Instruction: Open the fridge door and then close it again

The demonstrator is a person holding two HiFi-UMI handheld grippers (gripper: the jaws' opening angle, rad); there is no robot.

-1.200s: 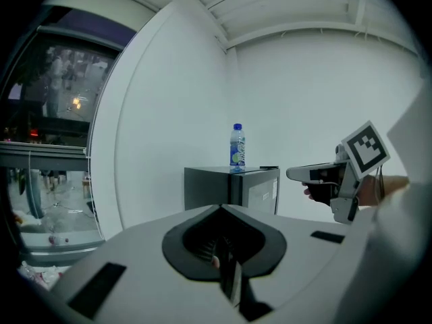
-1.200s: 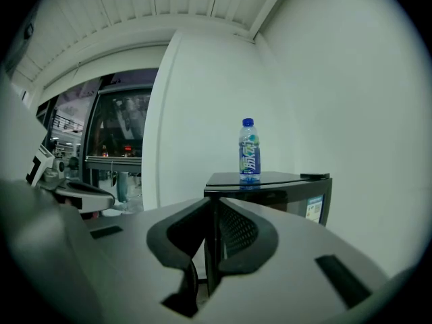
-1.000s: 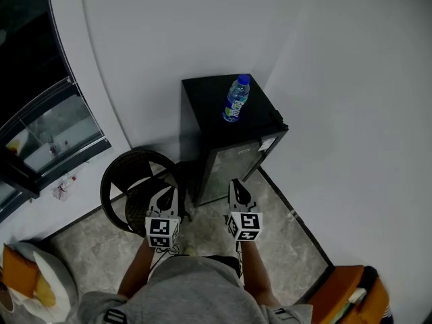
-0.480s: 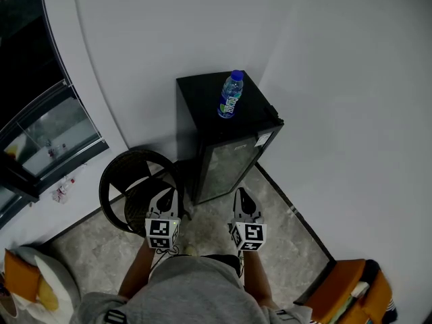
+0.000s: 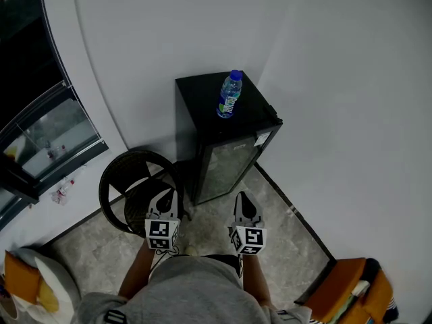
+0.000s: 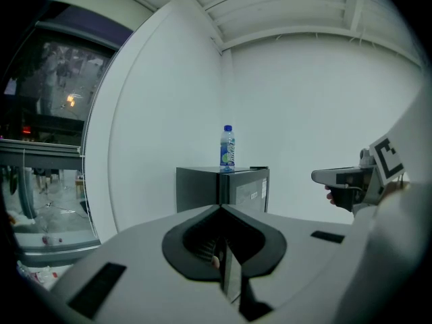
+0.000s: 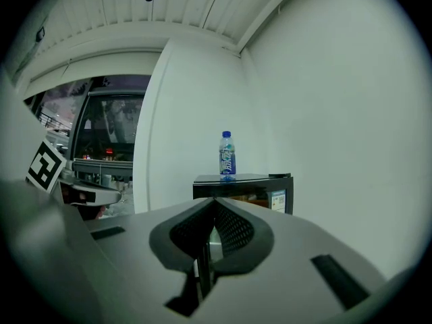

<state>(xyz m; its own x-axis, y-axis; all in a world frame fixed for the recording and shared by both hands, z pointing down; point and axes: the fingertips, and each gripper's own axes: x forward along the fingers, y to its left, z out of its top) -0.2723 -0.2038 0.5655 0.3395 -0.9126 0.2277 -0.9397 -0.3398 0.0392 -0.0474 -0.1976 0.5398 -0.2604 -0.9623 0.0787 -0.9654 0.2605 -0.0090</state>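
Head view sets the closed fridge just up-frame of me, its door facing my right gripper, nearer than my left gripper, both pressed together, empty.

The lower part of the fridge is hidden behind the left gripper and the right gripper in their own views. Print on the bottle and on the door sticker is too small to read.

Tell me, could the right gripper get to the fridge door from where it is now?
Probably yes. The right gripper, jaws shut, points at the closed fridge door with only floor between; it would need to move closer.
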